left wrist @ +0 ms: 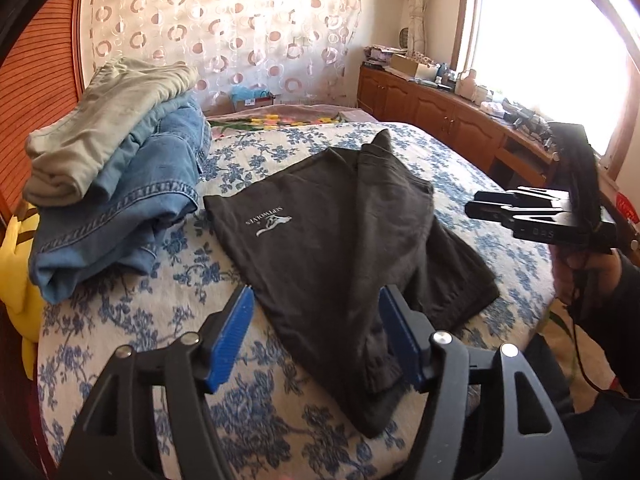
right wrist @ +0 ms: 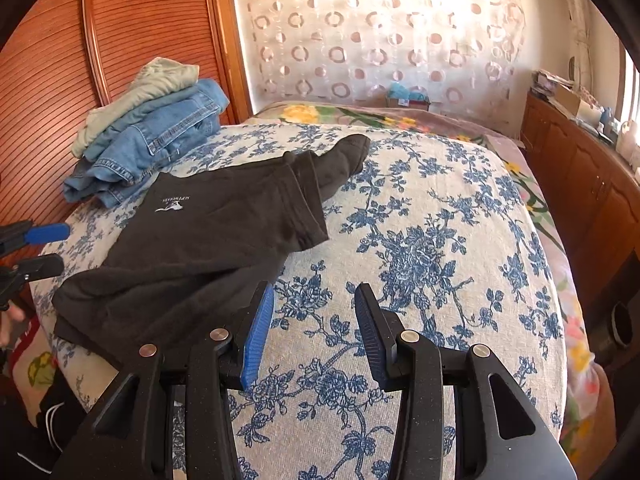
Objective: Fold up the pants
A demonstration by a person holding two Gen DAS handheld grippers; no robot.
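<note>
Dark grey-black pants (left wrist: 332, 248) with a small white logo lie folded over on the blue-flowered bed cover (left wrist: 132, 320); they also show in the right wrist view (right wrist: 208, 240). My left gripper (left wrist: 316, 332) is open, hovering over the near end of the pants, which lies between its blue pads without being pinched. My right gripper (right wrist: 314, 320) is open and empty over bare cover just right of the pants. In the left wrist view the right gripper (left wrist: 480, 208) shows at the right. In the right wrist view the left gripper (right wrist: 52, 248) shows at the left edge.
A stack of folded blue jeans (left wrist: 132, 200) with pale green pants (left wrist: 104, 120) on top sits at the bed's far left by the wooden headboard (right wrist: 120, 40). A wooden cabinet (left wrist: 440, 108) with clutter runs along the right wall. A yellow pillow (left wrist: 16, 264) lies at the left edge.
</note>
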